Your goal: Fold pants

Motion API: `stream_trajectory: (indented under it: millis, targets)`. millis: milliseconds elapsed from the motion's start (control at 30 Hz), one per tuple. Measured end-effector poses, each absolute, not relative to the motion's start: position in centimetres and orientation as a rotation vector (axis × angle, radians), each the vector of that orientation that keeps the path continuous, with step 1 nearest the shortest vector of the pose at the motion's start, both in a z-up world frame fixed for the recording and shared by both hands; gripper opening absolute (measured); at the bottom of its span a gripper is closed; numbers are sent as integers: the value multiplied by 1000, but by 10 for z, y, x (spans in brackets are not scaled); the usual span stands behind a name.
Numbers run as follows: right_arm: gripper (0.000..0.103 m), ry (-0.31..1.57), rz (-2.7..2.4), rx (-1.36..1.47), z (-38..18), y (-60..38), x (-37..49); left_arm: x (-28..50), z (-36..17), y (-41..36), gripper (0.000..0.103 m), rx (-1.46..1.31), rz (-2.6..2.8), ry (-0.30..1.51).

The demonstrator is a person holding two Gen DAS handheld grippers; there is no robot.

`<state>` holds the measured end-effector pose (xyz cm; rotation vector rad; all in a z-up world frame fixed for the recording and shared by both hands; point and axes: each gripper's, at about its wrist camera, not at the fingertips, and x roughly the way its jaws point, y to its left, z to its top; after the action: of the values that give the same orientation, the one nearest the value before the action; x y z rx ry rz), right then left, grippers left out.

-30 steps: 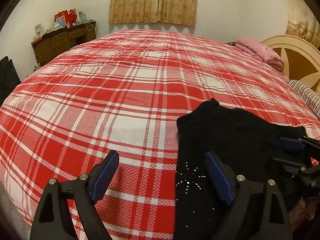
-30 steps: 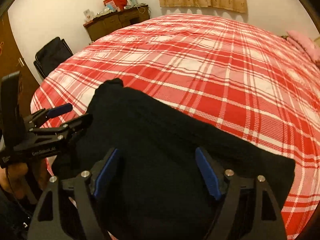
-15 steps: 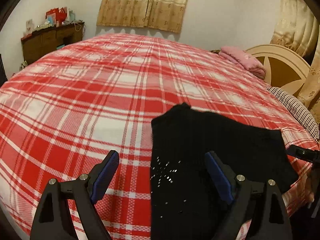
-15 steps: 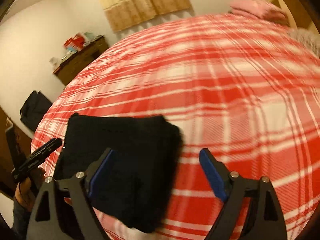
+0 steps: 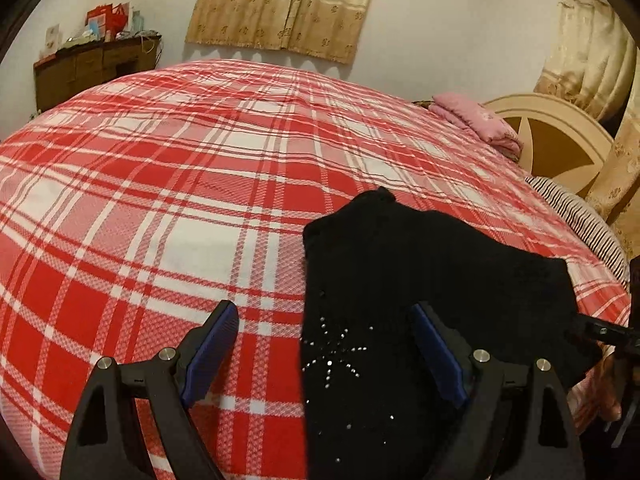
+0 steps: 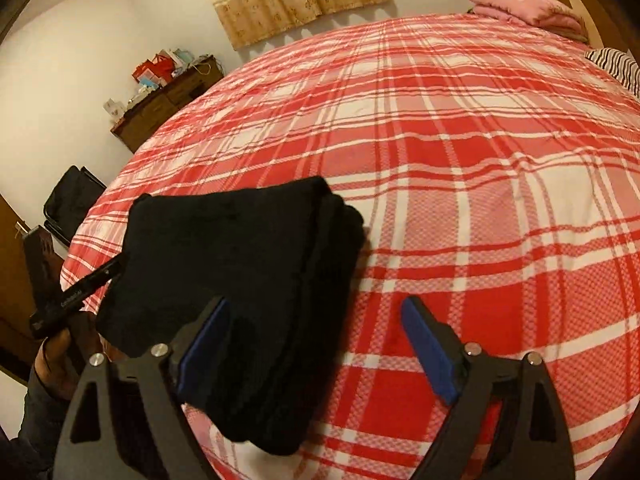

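Home bedroom: plaid-covered bed (image 5: 200,184), curtains (image 5: 280,4).

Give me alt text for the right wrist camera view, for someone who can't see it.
Folded black pants lie on a red and white plaid bedspread, left of the open right gripper, which holds nothing. The left gripper shows at the left edge; a wooden dresser stands behind.

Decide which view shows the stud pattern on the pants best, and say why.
The left wrist view: the studs sparkle as a starburst on the pants. The right wrist view shows only plain black folded cloth, no studs.
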<state>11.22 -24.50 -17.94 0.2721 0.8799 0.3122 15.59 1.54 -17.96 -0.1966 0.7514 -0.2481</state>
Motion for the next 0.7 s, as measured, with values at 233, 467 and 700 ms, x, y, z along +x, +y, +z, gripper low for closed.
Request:
stream_trajectory:
  millis: [233,467,700]
  targets:
    - [75,880,393,334,-185,-241,116,161,-181,16,91,-174,-258,752]
    - [67,912,402,398,-191,-254,119,163,-181,11,93,-148,-251,748]
    - [51,859,388,398,-187,-252,112,159,-179,12,85,-157,-261,732]
